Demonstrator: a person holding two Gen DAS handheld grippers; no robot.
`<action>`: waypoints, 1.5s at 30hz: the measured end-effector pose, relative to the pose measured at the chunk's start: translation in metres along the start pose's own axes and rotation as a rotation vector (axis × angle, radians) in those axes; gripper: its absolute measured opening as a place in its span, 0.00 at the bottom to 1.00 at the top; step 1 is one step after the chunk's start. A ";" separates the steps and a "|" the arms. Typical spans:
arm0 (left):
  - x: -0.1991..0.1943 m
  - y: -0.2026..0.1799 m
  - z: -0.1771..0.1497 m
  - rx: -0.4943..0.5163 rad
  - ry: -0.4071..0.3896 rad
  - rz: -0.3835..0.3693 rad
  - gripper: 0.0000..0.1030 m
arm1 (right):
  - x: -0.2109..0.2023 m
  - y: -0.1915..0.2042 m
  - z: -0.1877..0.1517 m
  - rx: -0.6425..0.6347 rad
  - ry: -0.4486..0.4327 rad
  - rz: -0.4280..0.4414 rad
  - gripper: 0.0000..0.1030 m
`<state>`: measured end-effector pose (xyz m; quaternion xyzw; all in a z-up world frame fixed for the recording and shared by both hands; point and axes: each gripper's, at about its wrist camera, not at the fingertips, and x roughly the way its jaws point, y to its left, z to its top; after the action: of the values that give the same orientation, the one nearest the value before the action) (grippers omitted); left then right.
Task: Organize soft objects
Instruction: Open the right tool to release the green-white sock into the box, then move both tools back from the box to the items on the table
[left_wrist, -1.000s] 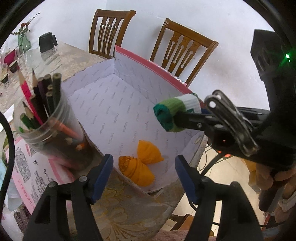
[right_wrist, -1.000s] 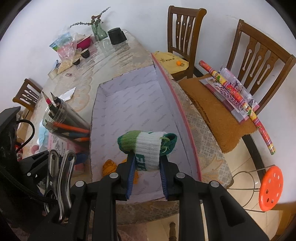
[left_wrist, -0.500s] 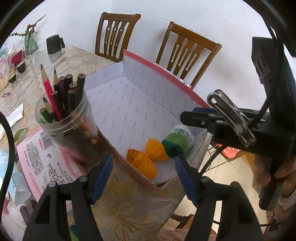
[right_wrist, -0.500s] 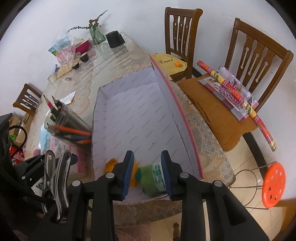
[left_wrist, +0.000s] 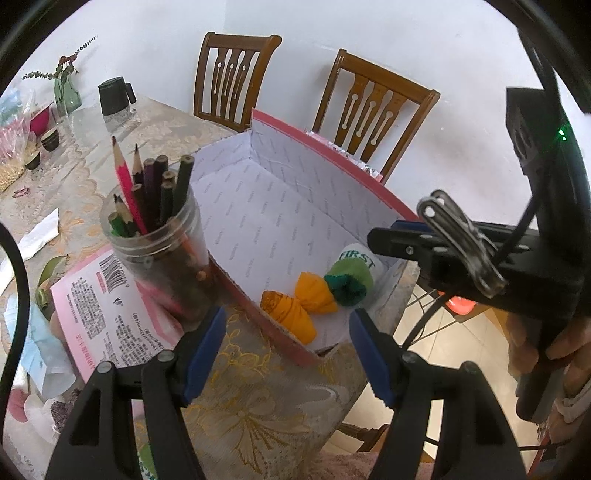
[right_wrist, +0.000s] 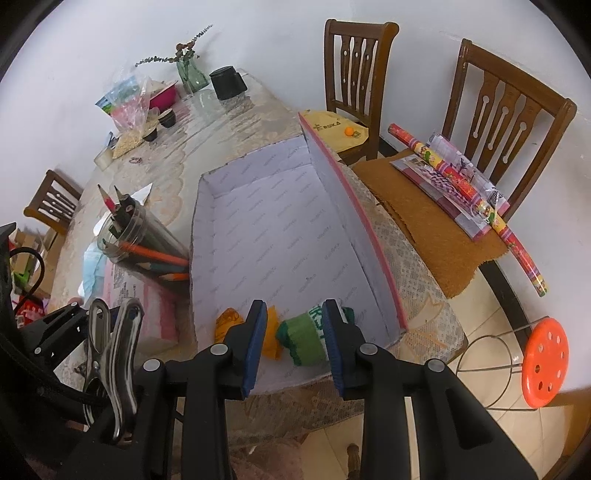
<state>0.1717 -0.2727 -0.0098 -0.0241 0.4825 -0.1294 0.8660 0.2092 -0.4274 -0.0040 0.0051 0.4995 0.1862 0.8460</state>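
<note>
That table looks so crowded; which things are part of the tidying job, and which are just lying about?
Part of the job:
green sock roll
two orange sock rolls
box holding them
right gripper, open above the green roll

Just lying about:
pencil jar
black mug
vase
pink leaflet

Table: (right_wrist: 236, 122) covered by a beige floral cloth.
Landmark: open pink-edged box (left_wrist: 332, 184) at the table's near corner.
Beside the box: clear pencil jar (left_wrist: 155, 243), standing on a pink printed packet (left_wrist: 110, 306).
Far end beyond the box: black mug (right_wrist: 227, 83), green vase (right_wrist: 190, 74), small cups (right_wrist: 168, 119).
</note>
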 end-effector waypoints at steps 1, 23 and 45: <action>-0.002 0.001 -0.001 0.003 -0.002 0.000 0.71 | -0.002 0.002 -0.002 0.002 -0.005 -0.004 0.31; -0.065 0.046 -0.038 0.044 -0.015 0.021 0.71 | -0.026 0.073 -0.046 0.048 -0.028 -0.013 0.31; -0.120 0.161 -0.097 -0.042 -0.005 0.105 0.71 | -0.011 0.190 -0.082 0.018 0.013 0.036 0.31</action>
<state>0.0620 -0.0794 0.0115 -0.0172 0.4836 -0.0738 0.8720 0.0762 -0.2683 0.0013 0.0204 0.5064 0.1970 0.8392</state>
